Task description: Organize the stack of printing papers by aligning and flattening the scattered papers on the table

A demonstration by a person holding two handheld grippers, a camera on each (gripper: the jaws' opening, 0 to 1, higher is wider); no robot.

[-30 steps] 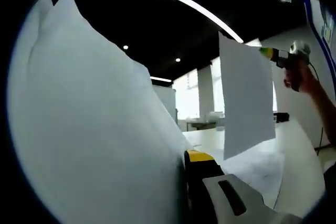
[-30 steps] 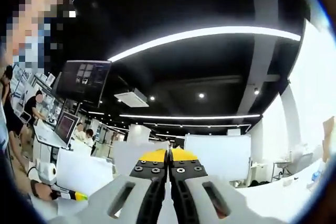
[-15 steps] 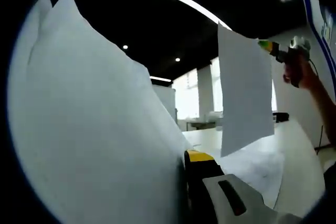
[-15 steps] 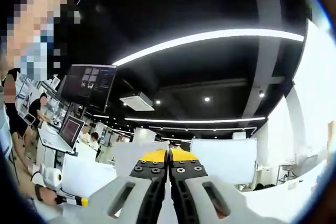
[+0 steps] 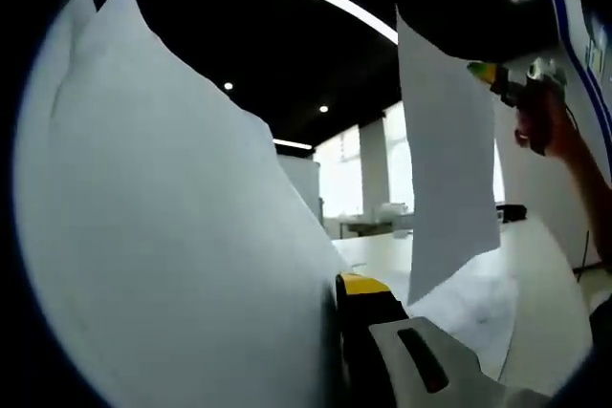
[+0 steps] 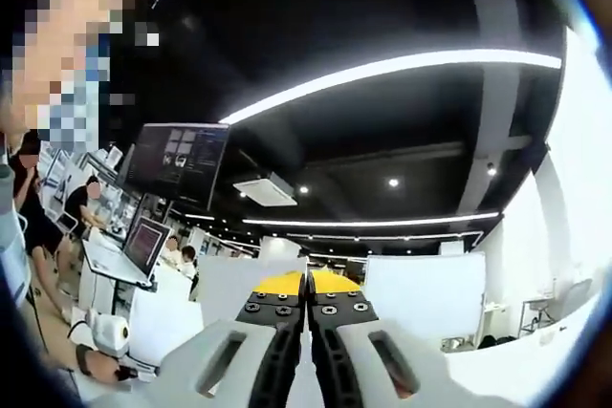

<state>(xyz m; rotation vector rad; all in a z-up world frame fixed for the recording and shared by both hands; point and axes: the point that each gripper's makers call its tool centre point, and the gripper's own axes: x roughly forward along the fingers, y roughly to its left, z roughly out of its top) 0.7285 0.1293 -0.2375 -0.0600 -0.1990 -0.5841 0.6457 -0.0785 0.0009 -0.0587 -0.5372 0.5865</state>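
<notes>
My left gripper view sits tight against a sheet (image 5: pixel 172 236), tilted upward across the table (image 5: pixel 545 303). My right gripper view faces the ceiling (both share its light strips (image 6: pixel 402 69)).

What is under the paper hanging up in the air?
Under the hanging sheet, held up by the right claw, more white papers lie on the table. The big sheet close to the left claw hides the table's near side.

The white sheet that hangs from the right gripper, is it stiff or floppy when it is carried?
The sheet hangs almost flat from the right gripper, so it seems fairly stiff under its own weight. It looks thin and light, so it would probably swing or bend if moved fast.
</notes>
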